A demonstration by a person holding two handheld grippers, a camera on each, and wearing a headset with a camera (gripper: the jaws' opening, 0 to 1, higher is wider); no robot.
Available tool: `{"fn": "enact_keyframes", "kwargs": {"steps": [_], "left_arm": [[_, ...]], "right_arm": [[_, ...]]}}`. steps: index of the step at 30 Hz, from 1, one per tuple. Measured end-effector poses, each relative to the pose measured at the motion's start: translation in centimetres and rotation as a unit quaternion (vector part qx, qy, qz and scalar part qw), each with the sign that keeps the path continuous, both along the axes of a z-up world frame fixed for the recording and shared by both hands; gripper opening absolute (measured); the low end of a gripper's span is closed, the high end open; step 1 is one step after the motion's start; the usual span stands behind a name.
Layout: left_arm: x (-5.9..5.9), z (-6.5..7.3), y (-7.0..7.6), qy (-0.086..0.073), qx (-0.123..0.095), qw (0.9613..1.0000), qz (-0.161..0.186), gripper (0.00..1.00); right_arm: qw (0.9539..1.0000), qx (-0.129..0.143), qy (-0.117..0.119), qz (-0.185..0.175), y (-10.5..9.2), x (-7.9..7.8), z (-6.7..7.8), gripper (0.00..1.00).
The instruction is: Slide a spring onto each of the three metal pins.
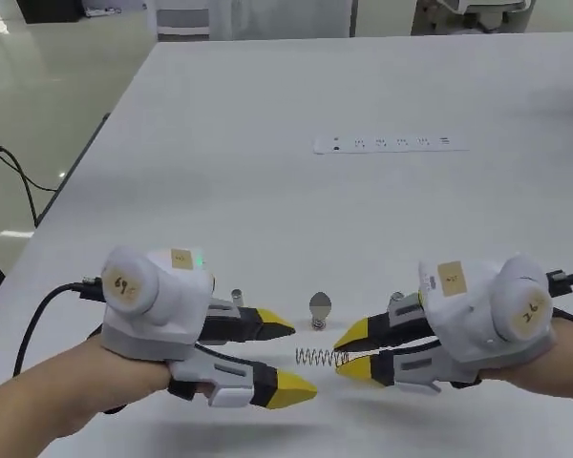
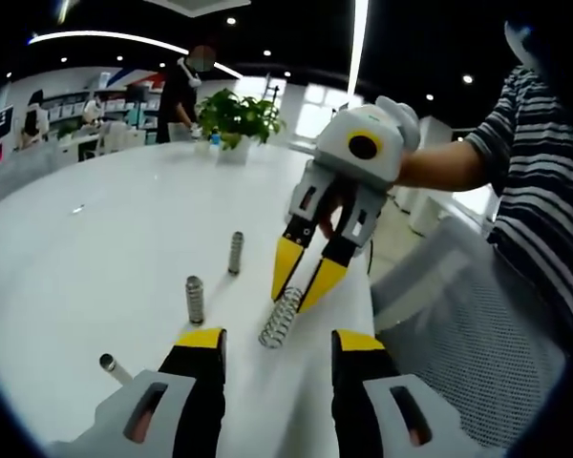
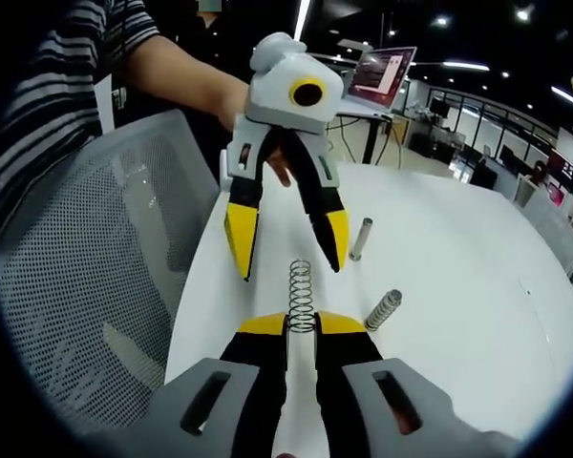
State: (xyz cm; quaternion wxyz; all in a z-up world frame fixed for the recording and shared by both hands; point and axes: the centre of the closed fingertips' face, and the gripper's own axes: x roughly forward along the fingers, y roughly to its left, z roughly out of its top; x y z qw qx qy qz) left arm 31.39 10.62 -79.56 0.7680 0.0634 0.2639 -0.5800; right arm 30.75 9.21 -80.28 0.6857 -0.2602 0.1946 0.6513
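the left gripper (image 1: 288,355) has its jaws spread wide on nothing, tips just beside the free end of a small wire coil spring (image 1: 315,358). the right gripper (image 1: 349,351) is clamped on the spring's other end, low over the white table (image 1: 267,191). the spring looks light, floppy sideways and liable to ping loose, so a gentle pinch across the outer coils near one end keeps its bore open. behind them stand a bare metal pin (image 1: 237,298), a middle pin (image 1: 320,310) wearing a spring, and a third pin (image 1: 396,301), part hidden and possibly sprung too.

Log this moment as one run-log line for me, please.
right gripper: shut on spring | left gripper: open, empty | middle pin: loaded
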Motion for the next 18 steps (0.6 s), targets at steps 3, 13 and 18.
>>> {"fn": "enact_keyframes", "kwargs": {"steps": [3, 13, 18], "left_arm": [[-0.1, -0.1, -0.3, -0.004, 0.003, 1.0, -0.006, 0.32], [-0.2, 0.0, -1.1, -0.013, 0.001, 0.9996, -0.023, 0.11], [-0.2, -0.1, -1.2, -0.023, 0.006, 0.9993, -0.029, 0.06]], "right_arm": [[1.0, 0.003, 0.003, 0.003, 0.1, -0.1, 0.1, 0.07], [0.9999, 0.008, 0.007, 0.005, -0.1, -0.3, 0.3, 0.07], [0.9999, 0.007, 0.008, 0.008, -0.3, -0.4, 0.3, 0.07]]}}
